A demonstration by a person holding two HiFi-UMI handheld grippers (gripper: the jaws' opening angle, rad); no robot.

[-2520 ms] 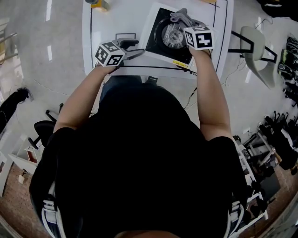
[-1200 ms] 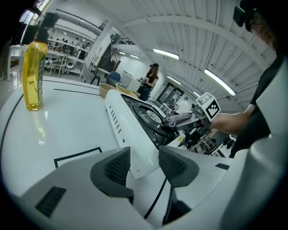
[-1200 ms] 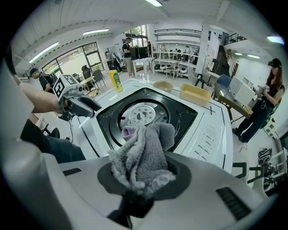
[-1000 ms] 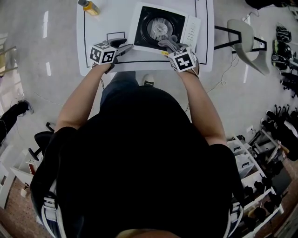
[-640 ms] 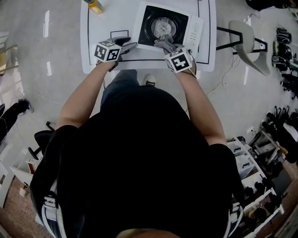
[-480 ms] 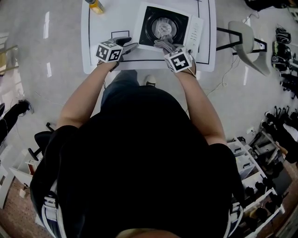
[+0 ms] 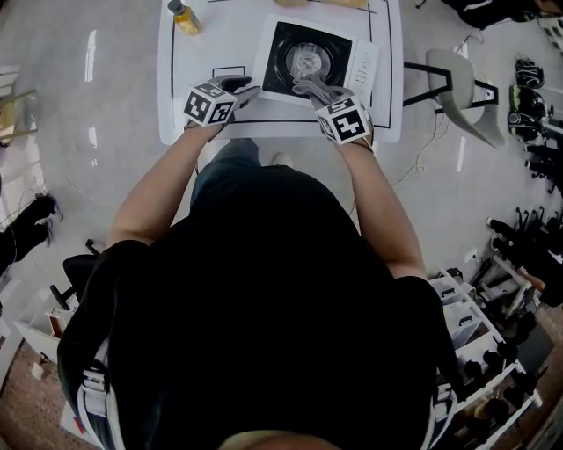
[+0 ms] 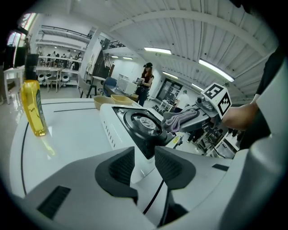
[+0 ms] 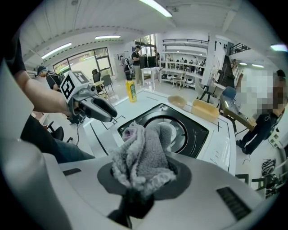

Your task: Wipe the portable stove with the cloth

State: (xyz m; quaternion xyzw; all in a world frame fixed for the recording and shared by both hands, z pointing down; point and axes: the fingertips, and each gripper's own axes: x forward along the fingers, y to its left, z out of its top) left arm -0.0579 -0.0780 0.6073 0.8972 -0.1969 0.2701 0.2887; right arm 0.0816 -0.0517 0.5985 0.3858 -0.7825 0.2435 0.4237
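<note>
The portable stove (image 7: 308, 60), white with a black top and a round burner, stands on the white table (image 7: 185, 123). In the right gripper view the burner (image 9: 189, 126) lies just beyond the jaws. My right gripper (image 9: 144, 173) is shut on a bunched grey cloth (image 9: 144, 152) and holds it over the stove's near edge (image 7: 312, 88). My left gripper (image 8: 145, 157) hovers left of the stove (image 8: 139, 123). Its jaws have just been closing, but a gap remains and nothing is between them. From there I see the cloth (image 8: 180, 120) in the right gripper (image 8: 198, 117).
A yellow bottle (image 7: 185, 16) stands at the table's far left corner (image 8: 32, 105). A wooden box (image 9: 204, 110) and a small bowl (image 9: 176, 101) sit behind the stove. A grey chair (image 7: 462, 88) stands to the table's right. People stand in the room behind.
The right gripper has pulled the cloth back from over the burner to the stove's near edge and lifted slightly. The left gripper has risen a little beside the stove.
</note>
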